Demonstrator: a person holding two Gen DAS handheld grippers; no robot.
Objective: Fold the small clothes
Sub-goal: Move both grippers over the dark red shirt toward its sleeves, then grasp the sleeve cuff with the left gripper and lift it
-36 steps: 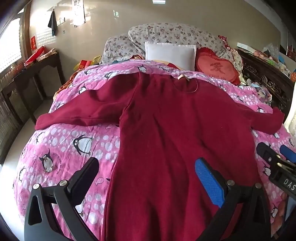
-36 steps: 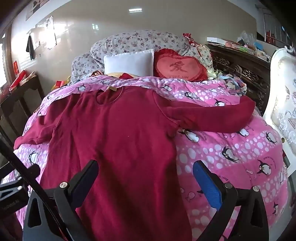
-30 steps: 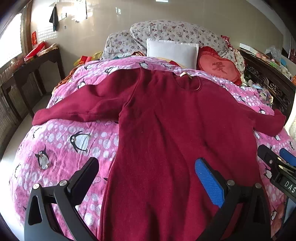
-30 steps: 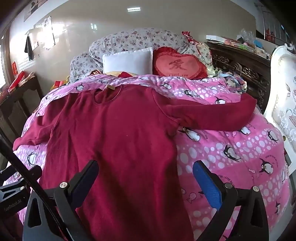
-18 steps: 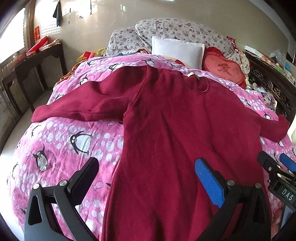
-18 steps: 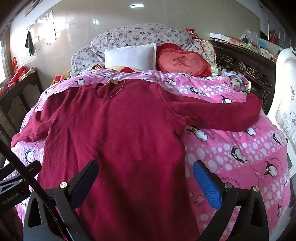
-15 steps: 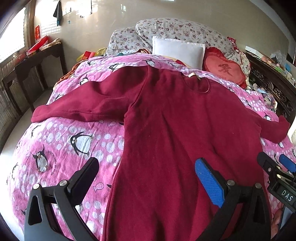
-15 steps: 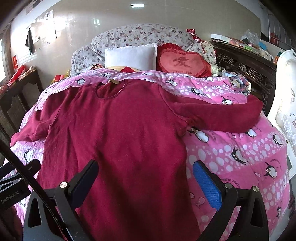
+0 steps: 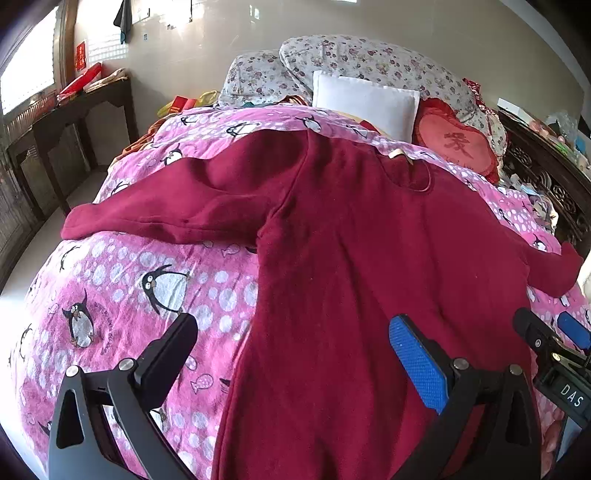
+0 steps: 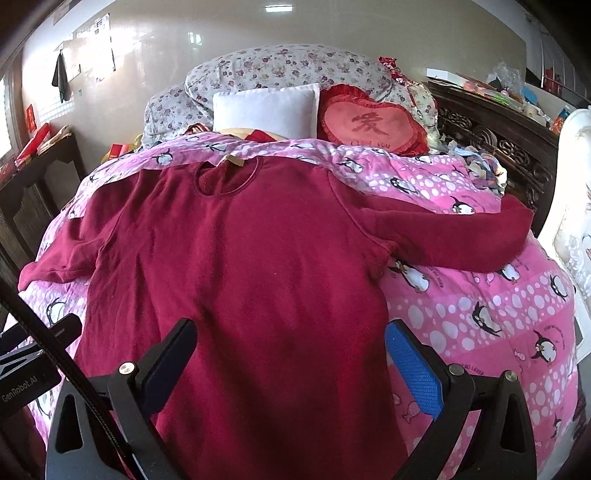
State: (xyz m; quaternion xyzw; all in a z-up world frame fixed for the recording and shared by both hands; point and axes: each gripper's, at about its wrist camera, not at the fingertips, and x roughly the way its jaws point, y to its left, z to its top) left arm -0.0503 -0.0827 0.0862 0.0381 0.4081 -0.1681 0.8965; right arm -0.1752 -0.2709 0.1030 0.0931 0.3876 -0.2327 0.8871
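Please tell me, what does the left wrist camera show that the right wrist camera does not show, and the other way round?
Only the left wrist view shows the bright window at the left edge and the right gripper from the side.

Only the right wrist view shows the white carved chair beside the bed, the ceiling light, and the left gripper from the side.

Both show the red sweater spread flat on the pink penguin blanket, sleeves out, the white pillow, the red heart cushion, and open, empty jaws.
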